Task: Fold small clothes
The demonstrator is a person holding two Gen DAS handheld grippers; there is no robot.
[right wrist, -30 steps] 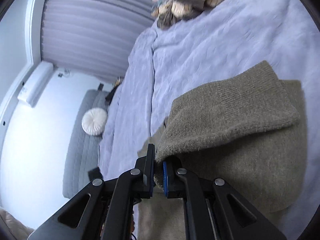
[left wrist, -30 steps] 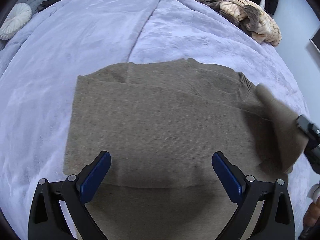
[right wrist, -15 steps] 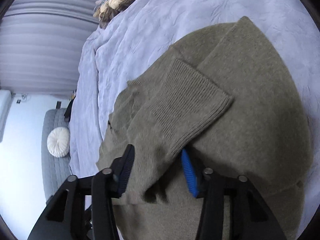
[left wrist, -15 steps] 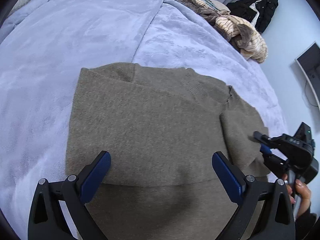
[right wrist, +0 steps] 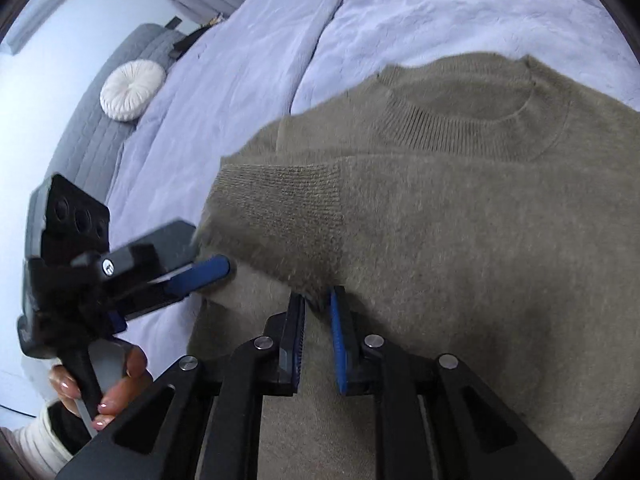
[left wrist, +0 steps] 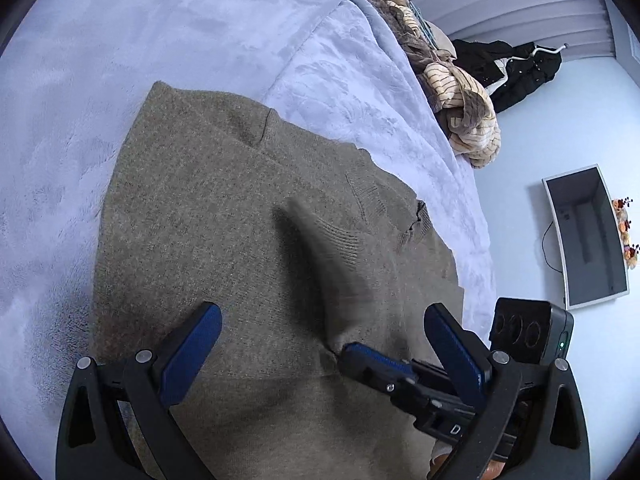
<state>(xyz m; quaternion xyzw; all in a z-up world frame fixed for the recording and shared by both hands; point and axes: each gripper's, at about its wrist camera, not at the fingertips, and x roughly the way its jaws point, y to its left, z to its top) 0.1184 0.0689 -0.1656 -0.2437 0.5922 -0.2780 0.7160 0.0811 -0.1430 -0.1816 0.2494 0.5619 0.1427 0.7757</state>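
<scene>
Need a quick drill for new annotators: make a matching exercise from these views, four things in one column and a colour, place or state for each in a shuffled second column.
Things:
1. sweater
2. round cushion
3. left tongs
4. right tongs

Descriptions:
a. white, lying on the grey quilted seat
b. open, above the knit
c. shut on the sleeve
d. olive-brown, spread on the lilac blanket

Pairs: 1-d, 2-a, 3-b, 4-c
</scene>
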